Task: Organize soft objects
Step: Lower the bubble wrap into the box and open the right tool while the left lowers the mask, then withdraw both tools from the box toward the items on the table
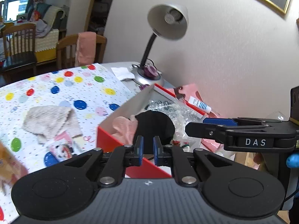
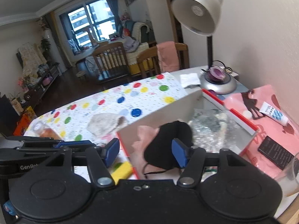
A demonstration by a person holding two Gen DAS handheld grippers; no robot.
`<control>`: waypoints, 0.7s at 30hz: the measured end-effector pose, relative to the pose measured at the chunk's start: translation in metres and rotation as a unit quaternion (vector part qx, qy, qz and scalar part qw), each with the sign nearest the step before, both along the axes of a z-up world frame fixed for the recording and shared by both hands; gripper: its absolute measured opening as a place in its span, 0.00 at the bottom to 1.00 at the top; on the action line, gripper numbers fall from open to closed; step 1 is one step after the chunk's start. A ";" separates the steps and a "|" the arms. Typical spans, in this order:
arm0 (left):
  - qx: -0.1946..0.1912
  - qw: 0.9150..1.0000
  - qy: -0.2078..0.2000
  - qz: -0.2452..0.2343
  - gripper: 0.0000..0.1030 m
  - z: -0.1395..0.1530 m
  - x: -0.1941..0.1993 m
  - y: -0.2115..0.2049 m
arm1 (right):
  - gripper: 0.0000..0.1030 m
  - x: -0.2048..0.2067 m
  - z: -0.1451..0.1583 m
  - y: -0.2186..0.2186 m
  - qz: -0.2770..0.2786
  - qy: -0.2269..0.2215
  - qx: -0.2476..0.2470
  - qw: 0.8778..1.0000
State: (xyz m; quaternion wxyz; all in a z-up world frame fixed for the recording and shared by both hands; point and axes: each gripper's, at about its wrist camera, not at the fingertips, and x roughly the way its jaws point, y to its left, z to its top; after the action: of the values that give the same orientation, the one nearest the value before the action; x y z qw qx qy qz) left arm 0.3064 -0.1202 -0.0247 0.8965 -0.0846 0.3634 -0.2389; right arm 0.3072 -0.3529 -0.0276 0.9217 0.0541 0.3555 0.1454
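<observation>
Red-walled box [image 2: 241,114]: black cloth [image 2: 168,140], pink cloth [image 2: 142,140] inside. Beside box: white tablecloth [image 1: 78,87] with multicolour dots, beige cloth [image 1: 50,121].

Behind my desk [image 2: 188,71] there's a plain cream wall [image 1: 233,56], a silver lamp [image 2: 198,9], wooden chairs [image 2: 112,56], dark floor [image 2: 74,82] and a big window [image 2: 89,20] showing daylight.

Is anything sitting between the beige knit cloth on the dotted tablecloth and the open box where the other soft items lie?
Nothing visible blocks it. The beige knit cloth lies on bare dotted tablecloth, left of the box. Only the box's near wall separates them. The box already holds a black item, pink fabric and bubble wrap.
</observation>
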 end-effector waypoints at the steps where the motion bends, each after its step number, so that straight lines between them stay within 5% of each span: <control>1: -0.002 1.000 -0.003 0.004 0.10 0.002 -0.005 0.007 | 0.61 -0.004 0.002 0.005 0.004 -0.003 0.001 1.000; 18: 0.003 0.995 -0.029 0.092 0.10 -0.002 -0.072 0.127 | 0.67 -0.053 0.011 0.111 0.088 -0.030 0.017 0.996; 21: -0.003 0.994 -0.023 0.109 0.23 -0.006 -0.079 0.151 | 0.69 -0.061 0.006 0.129 0.094 -0.031 0.011 0.995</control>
State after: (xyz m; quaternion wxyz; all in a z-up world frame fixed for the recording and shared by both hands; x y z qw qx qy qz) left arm 0.2271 0.0310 -0.0309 0.9249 -0.1212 0.3308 -0.1428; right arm 0.2458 -0.2236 -0.0212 0.9138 0.0255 0.3288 0.2370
